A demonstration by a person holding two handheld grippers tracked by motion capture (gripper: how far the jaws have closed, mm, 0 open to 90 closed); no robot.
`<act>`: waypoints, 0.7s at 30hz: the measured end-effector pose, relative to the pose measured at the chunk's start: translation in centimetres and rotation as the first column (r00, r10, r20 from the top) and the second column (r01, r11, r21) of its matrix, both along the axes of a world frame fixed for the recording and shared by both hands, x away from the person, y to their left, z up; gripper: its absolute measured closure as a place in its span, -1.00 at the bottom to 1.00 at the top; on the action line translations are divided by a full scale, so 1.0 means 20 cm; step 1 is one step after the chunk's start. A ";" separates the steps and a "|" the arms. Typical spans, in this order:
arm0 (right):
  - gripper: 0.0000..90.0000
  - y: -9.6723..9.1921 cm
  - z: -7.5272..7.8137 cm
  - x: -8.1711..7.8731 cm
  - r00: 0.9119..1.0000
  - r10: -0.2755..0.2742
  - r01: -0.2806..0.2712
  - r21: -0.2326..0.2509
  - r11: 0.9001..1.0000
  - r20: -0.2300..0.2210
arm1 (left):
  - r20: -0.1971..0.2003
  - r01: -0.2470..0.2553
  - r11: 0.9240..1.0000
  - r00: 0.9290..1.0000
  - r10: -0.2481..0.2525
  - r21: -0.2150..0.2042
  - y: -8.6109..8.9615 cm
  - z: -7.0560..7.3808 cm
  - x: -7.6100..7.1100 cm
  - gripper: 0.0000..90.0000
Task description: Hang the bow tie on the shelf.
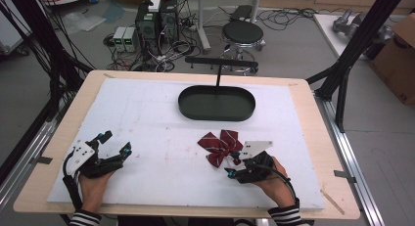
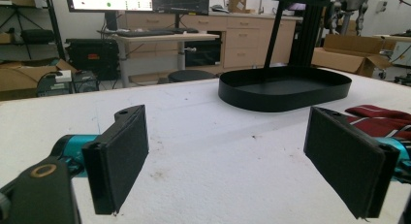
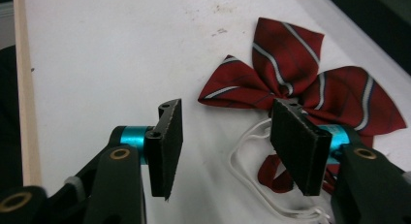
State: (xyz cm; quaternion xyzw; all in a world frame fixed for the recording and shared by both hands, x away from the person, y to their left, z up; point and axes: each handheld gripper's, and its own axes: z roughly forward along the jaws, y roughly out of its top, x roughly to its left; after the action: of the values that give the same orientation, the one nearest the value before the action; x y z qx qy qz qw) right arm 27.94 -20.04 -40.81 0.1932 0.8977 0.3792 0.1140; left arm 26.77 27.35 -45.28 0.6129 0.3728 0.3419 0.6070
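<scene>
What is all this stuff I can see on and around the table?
Bow tie: one, dark red with pale stripes, on the white mat near the right gripper; a white elastic loop lies beside it.
Oval tray: one, black, at the far middle of the mat, with a black T-shaped stand rising from it.
White mat: one, covering most of the wooden table.
Stool: one, black round seat, on the floor beyond the table.
Computer towers: two, dark, on the floor among cables.
Cardboard box: one, brown, far right.
Left gripper: black with teal parts, jaws wide apart, nothing between them.
Right gripper: black with teal parts, jaws partly open beside the bow tie.
</scene>
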 end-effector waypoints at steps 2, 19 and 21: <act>0.11 0.01 -0.01 0.01 1.000 0.000 0.000 -0.013 1.000 -0.006 | -0.001 -0.002 1.000 1.000 0.002 -0.005 0.00 0.00 0.00 -0.64; 0.40 0.02 -0.05 0.06 0.995 -0.040 0.030 -0.105 0.994 -0.095 | -0.008 0.002 1.000 1.000 -0.002 -0.007 0.00 0.00 0.00 -0.64; 0.44 0.02 -0.06 0.07 0.994 -0.053 0.042 -0.111 0.993 -0.096 | -0.009 0.002 1.000 1.000 -0.002 -0.005 0.00 0.00 0.00 -0.64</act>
State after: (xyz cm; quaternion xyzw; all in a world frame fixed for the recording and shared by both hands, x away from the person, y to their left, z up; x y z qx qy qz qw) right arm 29.28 -19.57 -41.93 0.2265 0.9167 0.3170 0.0889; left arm 26.84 27.40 -45.26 0.6131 0.3756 0.3377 0.6074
